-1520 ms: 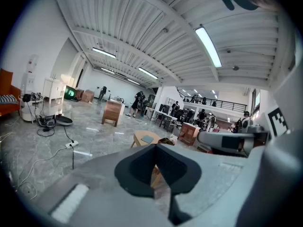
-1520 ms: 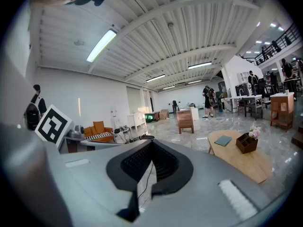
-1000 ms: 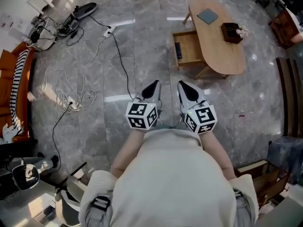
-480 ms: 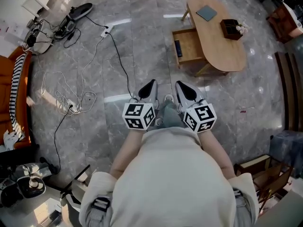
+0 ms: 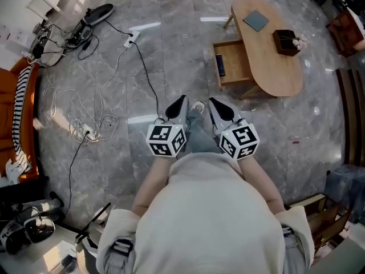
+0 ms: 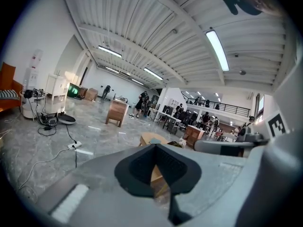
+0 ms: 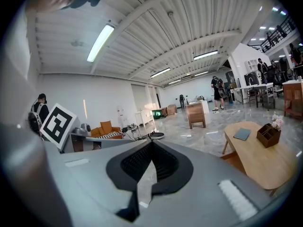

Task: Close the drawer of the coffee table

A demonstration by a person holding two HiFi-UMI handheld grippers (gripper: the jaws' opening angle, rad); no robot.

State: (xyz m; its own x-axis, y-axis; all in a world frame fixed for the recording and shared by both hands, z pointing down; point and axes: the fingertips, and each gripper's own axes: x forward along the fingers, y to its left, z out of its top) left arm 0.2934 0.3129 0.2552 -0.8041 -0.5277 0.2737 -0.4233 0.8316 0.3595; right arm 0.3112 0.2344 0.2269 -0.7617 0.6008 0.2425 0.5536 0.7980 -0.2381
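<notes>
Ahead of the body, over grey marble floor [image 5: 171,50]: 2 tongs side by side, near each other, not touching. Left tongs [image 5: 181,100] fully closed; in the left gripper view its black pads [image 6: 142,167] meet along 1 seam with nothing between them. Right tongs [image 5: 215,103] likewise closed and empty, pads [image 7: 137,162] pressed together. Marker cube [image 5: 166,140] sits on top of each, nearest the body. Both tongs point forward and slightly down, roughly parallel.

Left forearm [image 5: 153,182] and right forearm [image 5: 263,184] reach out from a pale top, elbows bent, about level with each other. Shoe [image 5: 198,106] shows on the floor between the 2 tips.

Drawer [image 5: 234,66] stands pulled out from the side of the oval wooden surface [image 5: 271,67], up and right in the head view, well apart from both tongs. 1 dark flat item [image 5: 220,65] lies in it. Neither tongs touches drawer or surface.
</notes>
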